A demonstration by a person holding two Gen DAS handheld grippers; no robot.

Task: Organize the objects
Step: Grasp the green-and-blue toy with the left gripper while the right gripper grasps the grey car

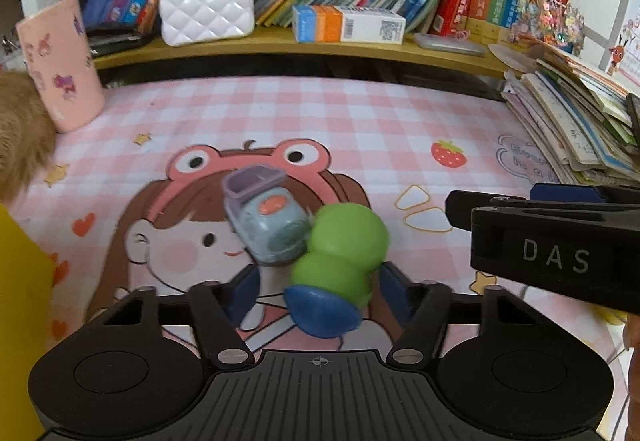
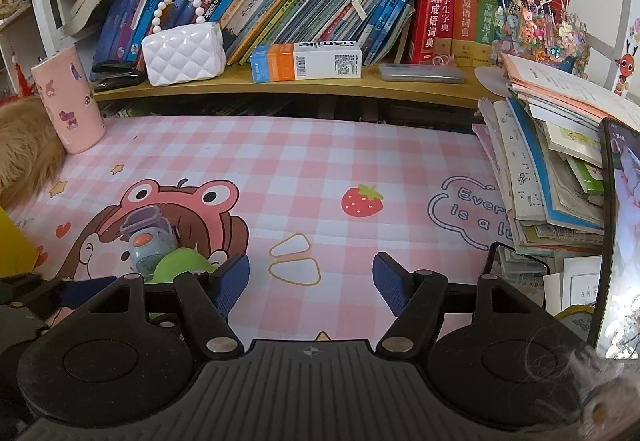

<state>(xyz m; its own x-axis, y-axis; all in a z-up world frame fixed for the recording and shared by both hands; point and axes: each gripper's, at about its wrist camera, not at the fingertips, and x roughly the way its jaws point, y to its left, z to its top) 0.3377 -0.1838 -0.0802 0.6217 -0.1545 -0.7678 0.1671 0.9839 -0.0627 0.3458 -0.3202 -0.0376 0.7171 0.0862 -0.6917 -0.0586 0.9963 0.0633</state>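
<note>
A green toy with a blue base (image 1: 336, 265) lies on the pink checked mat, between the fingers of my left gripper (image 1: 320, 285), which is open; the toy is blurred. A pale blue toy with a purple top and an orange mark (image 1: 266, 219) lies just beyond it, touching it. Both toys show at the lower left of the right wrist view, the green one (image 2: 180, 265) and the blue one (image 2: 148, 241). My right gripper (image 2: 312, 281) is open and empty above the mat, to the right of the toys; it also shows in the left wrist view (image 1: 560, 237).
A pink cup (image 1: 60, 65) stands at the back left. A stack of books and papers (image 2: 552, 169) fills the right side, with a phone (image 2: 620, 233) upright beside it. A shelf (image 2: 280, 85) behind holds books, a white quilted purse (image 2: 184, 53) and a box. A yellow object (image 1: 20, 313) is at far left.
</note>
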